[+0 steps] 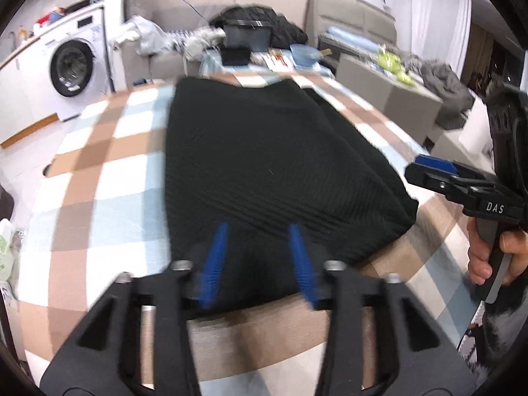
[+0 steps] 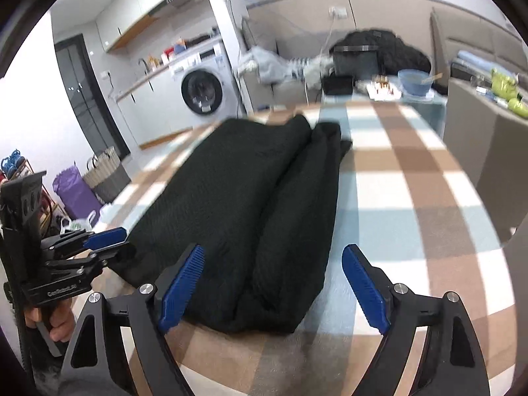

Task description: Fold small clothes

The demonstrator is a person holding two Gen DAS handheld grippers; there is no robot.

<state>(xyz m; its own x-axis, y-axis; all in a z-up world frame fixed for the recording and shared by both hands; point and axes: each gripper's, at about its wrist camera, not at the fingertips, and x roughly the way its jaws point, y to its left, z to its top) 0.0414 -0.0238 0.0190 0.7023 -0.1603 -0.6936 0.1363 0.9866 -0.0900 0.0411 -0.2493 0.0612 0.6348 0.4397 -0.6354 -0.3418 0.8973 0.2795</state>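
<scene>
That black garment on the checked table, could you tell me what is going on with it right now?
A person is folding it with a handheld gripper in each hand. The black knit garment lies on the checked tablecloth, already folded lengthwise into a long strip. The left gripper and right gripper are both at its near end with jaws open, and neither appears to be gripping the fabric. The cross fold is not yet done.

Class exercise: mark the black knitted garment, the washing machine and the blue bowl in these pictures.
black knitted garment (image 2: 237, 198), right wrist view, middle of its folded top layer.
washing machine (image 1: 71, 67), left wrist view, round door.
blue bowl (image 2: 414, 82), right wrist view, outer wall.
</scene>
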